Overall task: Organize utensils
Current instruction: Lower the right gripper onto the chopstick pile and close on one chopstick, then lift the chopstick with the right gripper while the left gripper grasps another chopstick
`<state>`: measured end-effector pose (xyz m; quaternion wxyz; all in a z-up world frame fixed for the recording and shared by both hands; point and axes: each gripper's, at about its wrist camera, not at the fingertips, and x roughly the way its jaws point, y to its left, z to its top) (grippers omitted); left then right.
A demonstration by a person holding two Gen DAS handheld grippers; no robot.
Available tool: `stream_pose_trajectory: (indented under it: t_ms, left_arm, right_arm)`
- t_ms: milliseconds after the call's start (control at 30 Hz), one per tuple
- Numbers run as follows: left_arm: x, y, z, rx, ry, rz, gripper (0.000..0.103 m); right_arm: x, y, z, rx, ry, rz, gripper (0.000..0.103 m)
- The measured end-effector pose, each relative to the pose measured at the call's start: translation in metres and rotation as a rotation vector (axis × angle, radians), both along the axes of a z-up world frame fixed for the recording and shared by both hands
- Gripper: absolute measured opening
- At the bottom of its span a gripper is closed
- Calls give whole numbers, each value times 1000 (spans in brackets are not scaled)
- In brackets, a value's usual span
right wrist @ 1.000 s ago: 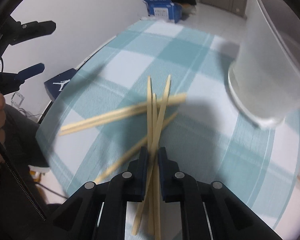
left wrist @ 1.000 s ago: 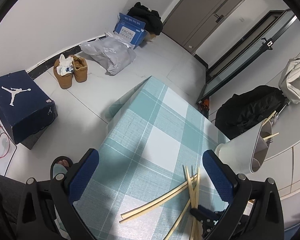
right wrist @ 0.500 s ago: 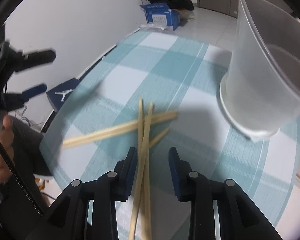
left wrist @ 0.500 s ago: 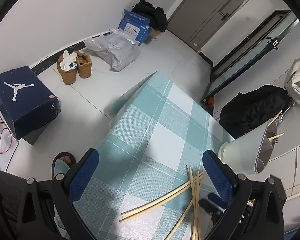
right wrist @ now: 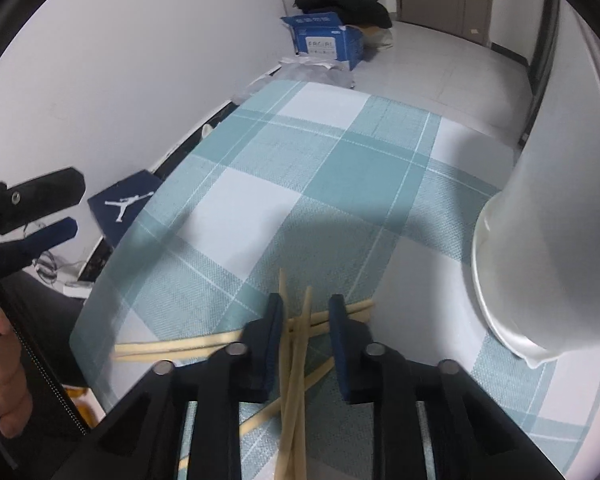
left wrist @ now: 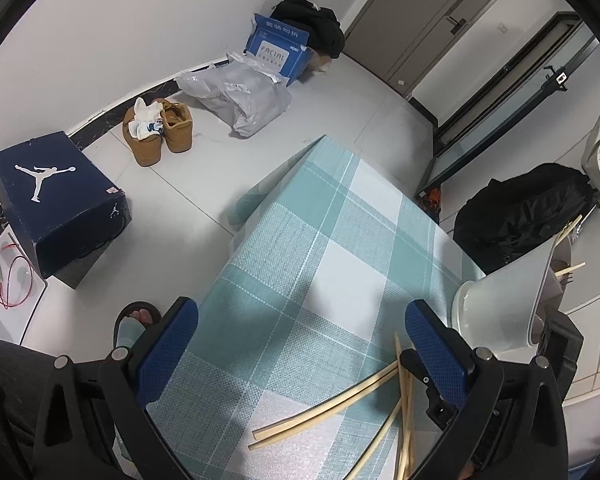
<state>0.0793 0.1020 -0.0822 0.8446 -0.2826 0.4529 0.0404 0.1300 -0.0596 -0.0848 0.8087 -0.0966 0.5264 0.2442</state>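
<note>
Step in hand: pick-up of chopsticks (right wrist: 296, 344). Right claw (right wrist: 306, 344) parted, lowered astride crossed pile; nothing gripped. Left claw (left wrist: 300, 352) parted, empty, held above worktop (left wrist: 340, 240). Next move judged: closure on one pair, transfer to cup (right wrist: 540, 264) right of claw. Checked cloth on worktop; shoebox (left wrist: 56, 200), shoes (left wrist: 156, 132) on floor beyond.

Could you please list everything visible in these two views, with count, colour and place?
chopsticks: several, pale wood, crossed on the tablecloth.
container: one, white, at the table's right, holding chopsticks.
tablecloth: one, teal-white check.
shoebox: one, navy, on the floor.
boots: a pair, tan, by the wall.
plastic bag: one, grey.
blue carton: one.
backpack: one, black.
left gripper: open, above the table.
right gripper: open, astride the chopsticks.
</note>
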Motion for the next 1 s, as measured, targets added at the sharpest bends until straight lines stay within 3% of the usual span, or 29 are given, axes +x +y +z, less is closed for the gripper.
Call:
stream_pose_trajectory:
  t_ms: [67, 233, 367, 500, 567, 633, 700, 767, 833, 967, 1000]
  left_arm:
    - [2, -2, -2, -23, 7, -22, 102]
    - [5, -8, -6, -39, 34, -33, 102]
    - [7, -15, -5, -27, 46, -48, 101]
    - [12, -26, -8, -63, 62, -98, 101]
    - [14, -31, -10, -90, 74, -117, 98]
    - [18, -38, -12, -107, 87, -143, 89]
    - [21, -46, -12, -109, 100, -170, 88]
    - [26, -55, -14, -85, 128, -197, 87]
    - [28, -62, -17, -77, 158, -221, 76]
    - [32, -72, -24, -42, 220, -235, 70]
    - [32, -73, -24, -35, 225, -233, 63]
  right_arm:
    - [-1, -3, 0, 23, 18, 0, 6]
    - [-1, -13, 17, 93, -25, -23, 4]
    - [-9, -17, 37, 111, -112, -6, 4]
    - [-20, -32, 60, 169, -170, -25, 4]
    - [-22, -43, 69, 194, -189, -51, 4]
    - [-24, -56, 76, 229, -193, -78, 4]
    - [-25, -70, 84, 254, -207, -100, 4]
    - [-26, -78, 89, 269, -218, -112, 4]
    - [-26, -87, 93, 285, -225, -118, 4]
    - [-29, -100, 101, 299, -244, -122, 4]
    - [-29, -102, 103, 304, -248, -120, 4]
